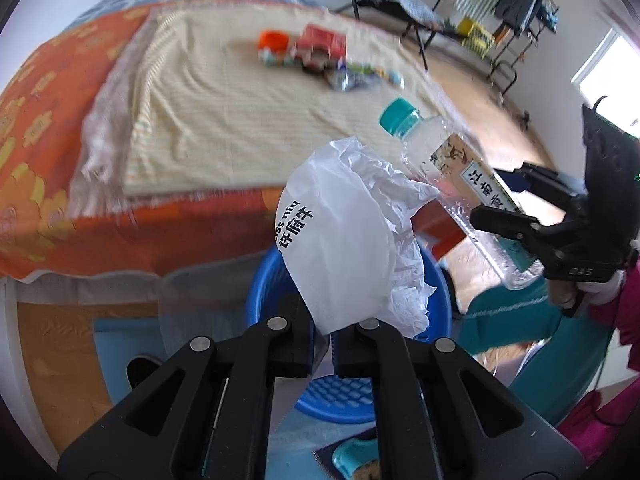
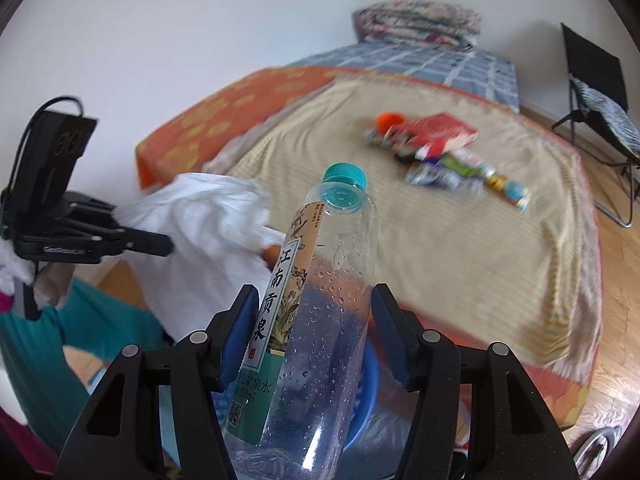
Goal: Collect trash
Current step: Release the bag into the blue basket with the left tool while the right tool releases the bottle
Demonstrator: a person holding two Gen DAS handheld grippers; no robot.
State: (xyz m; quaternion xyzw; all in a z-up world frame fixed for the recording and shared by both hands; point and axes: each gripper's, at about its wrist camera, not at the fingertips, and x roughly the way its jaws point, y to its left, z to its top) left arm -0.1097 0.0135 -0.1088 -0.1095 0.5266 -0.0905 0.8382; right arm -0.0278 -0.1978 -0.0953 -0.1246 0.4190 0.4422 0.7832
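We've got the plastic bottle (image 2: 316,300) clamped in the right tongs (image 2: 312,336) and the white bag (image 1: 344,240) pinched in the left tongs (image 1: 324,354), jaws together, both above the blue basin (image 1: 264,292) by the bed's (image 1: 120,240) near edge. Risk: bottle's wet w/ droplets, may slip & miss the basin; thin bag could tear or drift. Wrappers (image 2: 448,152) wait mid-bed.

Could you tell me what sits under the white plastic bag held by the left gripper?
A blue basket stands on the floor below the white plastic bag that the left gripper pinches. Its perforated bottom shows; the bag covers most of its inside, so any contents stay hidden.
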